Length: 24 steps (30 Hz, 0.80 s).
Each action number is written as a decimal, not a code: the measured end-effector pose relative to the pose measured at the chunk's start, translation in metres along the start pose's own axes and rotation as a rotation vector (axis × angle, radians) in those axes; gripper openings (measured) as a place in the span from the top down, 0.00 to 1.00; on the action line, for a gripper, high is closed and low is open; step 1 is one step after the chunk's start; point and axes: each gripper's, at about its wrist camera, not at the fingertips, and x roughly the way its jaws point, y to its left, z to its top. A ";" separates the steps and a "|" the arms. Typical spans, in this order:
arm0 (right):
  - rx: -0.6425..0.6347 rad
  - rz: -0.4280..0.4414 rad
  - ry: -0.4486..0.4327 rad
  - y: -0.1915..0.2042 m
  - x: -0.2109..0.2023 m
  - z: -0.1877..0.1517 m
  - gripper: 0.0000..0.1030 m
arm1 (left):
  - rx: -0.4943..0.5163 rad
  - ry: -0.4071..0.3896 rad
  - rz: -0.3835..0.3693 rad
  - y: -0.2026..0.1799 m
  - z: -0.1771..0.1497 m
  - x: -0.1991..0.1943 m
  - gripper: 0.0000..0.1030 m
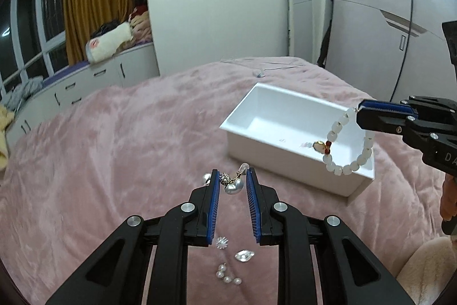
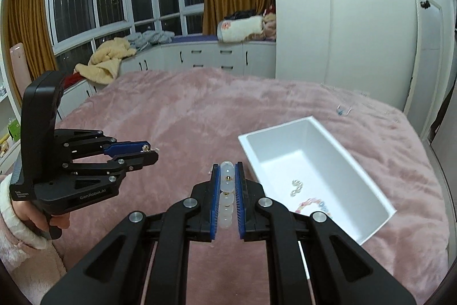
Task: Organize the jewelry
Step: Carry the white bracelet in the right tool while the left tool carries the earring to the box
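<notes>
Left claw: I am seeing my left gripper [image 1: 232,176] clenching a pearl earring [image 1: 233,182] at its tips, the gold clasp and sparkly ball bridging the pads, the pearl drop hanging just below.
Right claw: my right gripper [image 2: 227,172] is clamping a white bead bracelet [image 2: 227,200]; a run of beads is sitting between the blue pads, and from the left camera the loop is dangling under the tips with its red-and-gold charm [image 1: 322,147].
In the way: nothing is standing between either claw and the white box [image 2: 368,185]; the pink blanket [image 1: 120,139] is lying open all around.
Box position: the box is sitting to the right and farther off from the left claw, and just right of the right claw; the bracelet loop is hanging over the box's near right end.
Counts: two claws, one box, one bracelet, one earring held.
Loose pieces: near the left claw, on the blanket, one starry stud [image 1: 222,242], one clear gem [image 1: 244,255] and one small cluster of pearls [image 1: 227,276] are lying.
In the box: a few small pale pieces [image 2: 297,186] are resting on the floor; too small for me to count.
Far side: window bench with heaped clothes [image 2: 108,59], well apart.
</notes>
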 end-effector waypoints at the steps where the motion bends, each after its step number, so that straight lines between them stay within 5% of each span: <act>1: 0.000 -0.005 -0.014 -0.003 -0.008 0.002 0.89 | 0.009 -0.005 0.002 -0.002 0.003 -0.003 0.77; 13: 0.020 -0.053 -0.100 -0.040 -0.056 0.017 0.89 | 0.041 -0.040 -0.016 -0.042 0.054 -0.025 0.77; 24: 0.046 -0.094 -0.077 -0.078 -0.059 0.014 0.89 | 0.034 -0.023 -0.092 -0.088 0.101 0.015 0.77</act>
